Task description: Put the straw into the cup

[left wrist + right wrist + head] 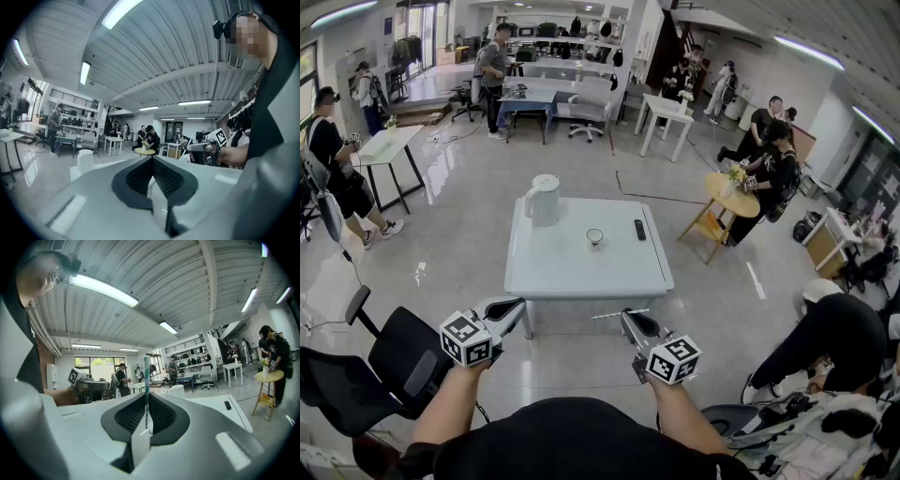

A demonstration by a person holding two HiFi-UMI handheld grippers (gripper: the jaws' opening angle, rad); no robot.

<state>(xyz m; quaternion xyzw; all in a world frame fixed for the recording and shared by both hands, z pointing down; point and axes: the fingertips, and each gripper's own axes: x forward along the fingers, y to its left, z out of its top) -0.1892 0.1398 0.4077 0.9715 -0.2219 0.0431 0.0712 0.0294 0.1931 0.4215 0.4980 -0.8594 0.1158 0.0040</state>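
A small cup (594, 236) stands near the middle of the white table (581, 272). My right gripper (630, 322) hovers in front of the table's near edge, shut on a thin straw (619, 314) that sticks out to the left. In the right gripper view the straw (146, 380) rises upright from the closed jaws of my right gripper (146, 398). My left gripper (514, 310) hangs off the table's near left corner, shut with nothing in it; the left gripper view shows the left gripper (152, 159) with jaws meeting. Both grippers are well short of the cup.
A white jug (544, 200) stands at the table's far left and a dark remote (639, 229) lies right of the cup. A black office chair (384, 366) is at my left. A person crouches at the right (825, 342). Other tables and people fill the room.
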